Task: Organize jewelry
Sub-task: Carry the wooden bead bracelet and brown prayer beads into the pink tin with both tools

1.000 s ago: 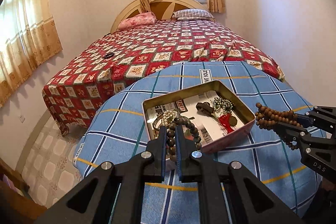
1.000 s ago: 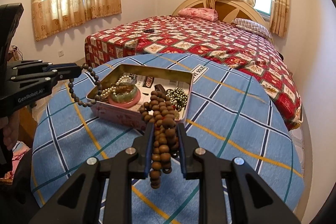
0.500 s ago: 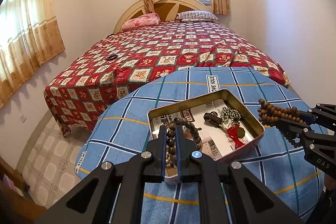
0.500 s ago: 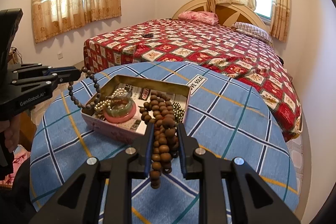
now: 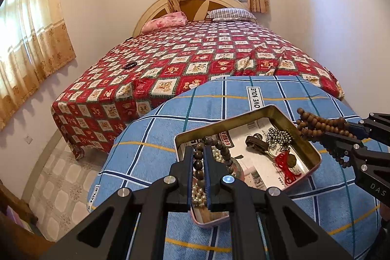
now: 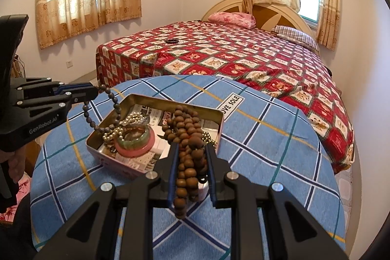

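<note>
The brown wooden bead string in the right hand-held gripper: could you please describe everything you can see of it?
The brown wooden bead string is a long strand of round, matte brown beads, wood by the look, gathered into a bunch of several loops. The right hand-held gripper is shut on it, its blue-lined fingers pressing the bunch from both sides. One end sticks out ahead of the fingertips over the open tin; another hangs below the grip. Whether any bead touches the tin cannot be told.

We see a tin box (image 6: 220, 124) of dull brassy metal, lined with printed paper (image 5: 256, 135). The brown bead string (image 6: 186, 138) looks like matt wood; the bangle (image 6: 132, 140) is glossy. The tablecloth (image 6: 268, 150) is napped woven cloth.
</note>
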Demonstrator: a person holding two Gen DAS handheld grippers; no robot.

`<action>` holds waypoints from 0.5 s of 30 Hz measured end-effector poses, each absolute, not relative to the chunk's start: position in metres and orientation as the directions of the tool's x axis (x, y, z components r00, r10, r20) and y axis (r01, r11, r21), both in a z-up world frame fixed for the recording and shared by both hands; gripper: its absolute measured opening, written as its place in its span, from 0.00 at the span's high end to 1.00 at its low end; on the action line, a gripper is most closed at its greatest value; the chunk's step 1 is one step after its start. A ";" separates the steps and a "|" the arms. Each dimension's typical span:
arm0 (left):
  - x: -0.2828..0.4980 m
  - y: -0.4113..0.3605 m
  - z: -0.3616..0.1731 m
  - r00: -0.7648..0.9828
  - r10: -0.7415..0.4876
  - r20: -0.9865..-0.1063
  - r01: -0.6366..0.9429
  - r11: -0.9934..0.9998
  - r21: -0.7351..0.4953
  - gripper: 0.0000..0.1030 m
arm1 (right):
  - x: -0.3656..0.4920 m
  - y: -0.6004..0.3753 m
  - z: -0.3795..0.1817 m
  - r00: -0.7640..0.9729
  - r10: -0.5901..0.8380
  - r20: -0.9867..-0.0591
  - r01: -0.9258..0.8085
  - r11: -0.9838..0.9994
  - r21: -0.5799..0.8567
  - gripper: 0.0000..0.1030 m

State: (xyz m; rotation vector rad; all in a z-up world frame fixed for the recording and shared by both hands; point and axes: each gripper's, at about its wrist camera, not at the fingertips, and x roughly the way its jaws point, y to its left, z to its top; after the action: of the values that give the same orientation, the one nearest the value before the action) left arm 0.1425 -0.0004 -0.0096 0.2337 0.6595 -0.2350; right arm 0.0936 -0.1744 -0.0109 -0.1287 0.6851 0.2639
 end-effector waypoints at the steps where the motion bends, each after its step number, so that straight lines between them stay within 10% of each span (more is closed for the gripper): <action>1: 0.144 0.000 -0.011 0.765 -0.139 -0.629 0.286 0.948 0.139 0.93 | 0.096 -0.173 -0.011 0.743 0.198 -0.640 -0.282 0.959 -0.031 0.77; 15: 0.163 -0.003 -0.020 0.758 -0.121 -0.641 0.275 0.951 0.145 0.93 | 0.120 -0.170 -0.014 0.741 0.187 -0.645 -0.265 0.964 -0.025 0.77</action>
State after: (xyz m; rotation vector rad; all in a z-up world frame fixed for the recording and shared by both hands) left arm 0.1634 -0.0030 -0.0200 0.2372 0.6779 -0.2178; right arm 0.1196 -0.1700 -0.0139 -0.1184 0.6941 0.2487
